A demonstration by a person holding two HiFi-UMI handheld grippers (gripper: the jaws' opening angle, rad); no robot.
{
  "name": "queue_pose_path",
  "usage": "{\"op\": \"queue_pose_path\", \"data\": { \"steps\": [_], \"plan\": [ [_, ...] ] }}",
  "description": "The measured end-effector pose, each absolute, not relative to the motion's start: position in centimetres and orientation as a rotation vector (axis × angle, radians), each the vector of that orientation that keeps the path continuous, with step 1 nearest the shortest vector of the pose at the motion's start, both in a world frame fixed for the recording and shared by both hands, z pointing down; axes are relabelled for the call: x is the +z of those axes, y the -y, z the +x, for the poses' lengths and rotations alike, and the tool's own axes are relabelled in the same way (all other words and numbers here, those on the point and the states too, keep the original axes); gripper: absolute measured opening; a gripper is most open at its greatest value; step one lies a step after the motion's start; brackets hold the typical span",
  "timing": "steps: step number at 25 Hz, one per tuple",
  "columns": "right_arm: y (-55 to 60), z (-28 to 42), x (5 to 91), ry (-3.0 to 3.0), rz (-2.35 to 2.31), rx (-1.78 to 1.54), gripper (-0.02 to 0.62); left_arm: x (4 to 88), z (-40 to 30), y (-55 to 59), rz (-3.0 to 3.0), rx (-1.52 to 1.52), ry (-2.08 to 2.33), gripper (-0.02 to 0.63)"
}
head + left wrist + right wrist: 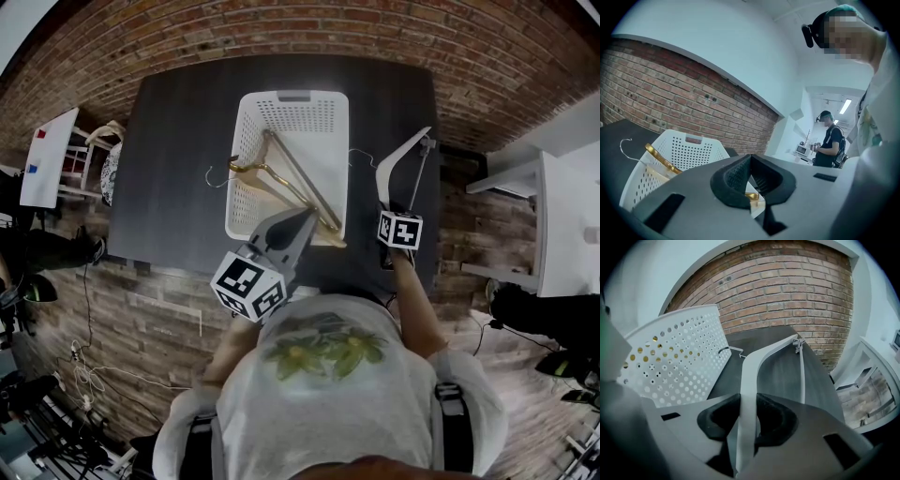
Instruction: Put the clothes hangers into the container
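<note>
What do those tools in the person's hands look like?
Both the left claw and the right claw are light grey, wedge-shaped plastic bodies with black ribbed pads inside the jaws. Each carries a white cube printed with black square markers. The person wears a pale short-sleeved T-shirt with a green print, plus dark shoulder straps.

White container (336,141), walls patterned with round holes; gold hangers (298,176) inside it; white hanger (398,155) near the dark grey table's (178,187) right edge; red-brown brick wall (375,37); left gripper (750,161) and right gripper (747,416) grey, with black ribbed pads; black-and-white square-patterned marker cubes (248,286).
</note>
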State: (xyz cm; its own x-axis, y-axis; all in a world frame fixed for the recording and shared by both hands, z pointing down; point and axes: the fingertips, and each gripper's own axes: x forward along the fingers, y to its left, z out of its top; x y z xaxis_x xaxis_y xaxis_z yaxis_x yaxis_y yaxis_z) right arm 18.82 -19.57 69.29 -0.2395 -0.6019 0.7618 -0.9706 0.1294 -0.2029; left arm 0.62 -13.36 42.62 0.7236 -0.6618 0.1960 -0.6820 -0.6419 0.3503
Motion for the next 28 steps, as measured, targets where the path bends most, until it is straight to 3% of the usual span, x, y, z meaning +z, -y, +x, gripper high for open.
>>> {"op": "queue_pose_path", "data": {
  "steps": [28],
  "plan": [
    [17.3, 18.1, 57.1, 2.161, 1.633, 0.902, 0.127, 41.4, -0.8, 9.5, 2.542, 0.012, 1.080, 0.028]
  ]
}}
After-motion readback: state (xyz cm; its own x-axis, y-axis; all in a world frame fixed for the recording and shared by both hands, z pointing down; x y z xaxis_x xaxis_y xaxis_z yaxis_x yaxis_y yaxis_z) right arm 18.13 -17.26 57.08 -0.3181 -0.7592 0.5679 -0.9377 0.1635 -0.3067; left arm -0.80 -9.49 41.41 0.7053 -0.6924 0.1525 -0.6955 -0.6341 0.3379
